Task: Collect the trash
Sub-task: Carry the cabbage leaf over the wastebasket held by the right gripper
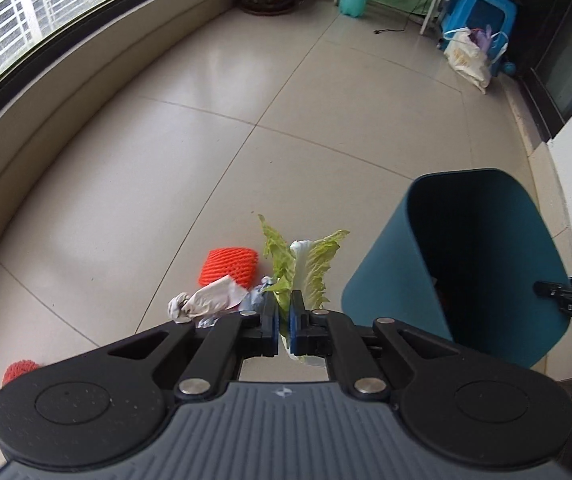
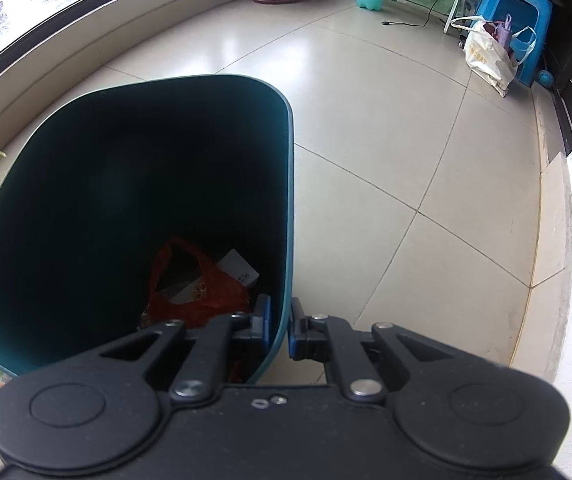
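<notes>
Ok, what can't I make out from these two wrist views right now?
- Left wrist view: the crumpled white and blue trash is partly hidden behind the left gripper, which pinches the green cabbage leaf.
- Right wrist view: the dark teal plastic bin has its shadowed bottom and the right gripper hiding litter around the orange plastic bag.

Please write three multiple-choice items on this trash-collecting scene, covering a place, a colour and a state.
1. Where does the crumpled tissue lie?
A. On the floor
B. In the bin
C. On the stool

2. What colour is the foam net by it?
A. Yellow
B. Orange-red
C. White

3. What is the left gripper doing?
A. Standing open
B. Clamping the bin
C. Clamping a cabbage leaf

Key: 1 A, it rests on the tiles. 2 B, plainly orange-red. 3 C, the jaws pinch the stalk; the right gripper holds the bin.
</notes>
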Demonstrator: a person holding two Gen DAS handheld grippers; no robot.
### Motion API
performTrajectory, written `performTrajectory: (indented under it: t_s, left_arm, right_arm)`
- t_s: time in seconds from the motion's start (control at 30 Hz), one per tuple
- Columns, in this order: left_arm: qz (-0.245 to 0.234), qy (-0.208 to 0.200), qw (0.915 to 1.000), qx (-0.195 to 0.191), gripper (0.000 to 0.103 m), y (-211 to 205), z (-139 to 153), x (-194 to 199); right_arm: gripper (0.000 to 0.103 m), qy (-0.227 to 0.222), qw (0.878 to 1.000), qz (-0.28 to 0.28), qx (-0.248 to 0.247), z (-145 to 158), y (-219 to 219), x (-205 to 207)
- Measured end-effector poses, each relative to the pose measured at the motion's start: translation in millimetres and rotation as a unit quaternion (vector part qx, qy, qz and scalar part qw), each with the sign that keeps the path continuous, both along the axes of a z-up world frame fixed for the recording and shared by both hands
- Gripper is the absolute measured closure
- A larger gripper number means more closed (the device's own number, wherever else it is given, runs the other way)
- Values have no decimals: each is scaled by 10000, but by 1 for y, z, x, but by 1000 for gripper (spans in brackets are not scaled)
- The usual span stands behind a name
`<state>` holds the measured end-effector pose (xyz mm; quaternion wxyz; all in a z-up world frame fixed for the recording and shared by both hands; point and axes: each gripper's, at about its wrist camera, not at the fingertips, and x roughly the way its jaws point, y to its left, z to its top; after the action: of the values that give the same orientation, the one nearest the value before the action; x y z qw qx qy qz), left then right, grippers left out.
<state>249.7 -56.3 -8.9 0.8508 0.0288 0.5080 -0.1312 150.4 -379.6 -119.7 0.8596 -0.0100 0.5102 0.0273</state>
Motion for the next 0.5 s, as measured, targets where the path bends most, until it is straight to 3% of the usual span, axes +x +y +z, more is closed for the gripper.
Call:
performTrajectory:
  t_s: [0.13, 0.27, 0.37, 0.5]
  left_arm:
    - [-428, -245, 9986, -192, 99, -38, 34, -3]
    - [-878, -441, 9946, -336, 99, -84, 49, -7]
    - [-1184, -410, 9917, -286, 99, -123, 39, -10]
    - [-1410, -72, 9898, -183, 99, -166, 5, -4]
  right_arm:
    - [96, -16, 10000, -18, 31, 0, -2, -1]
    - [96, -32, 10000, -20, 57, 0, -4, -3]
    - [96, -42, 10000, -21, 68, 0, -5, -3]
    - [96, -53, 10000, -15, 72, 0, -6, -4]
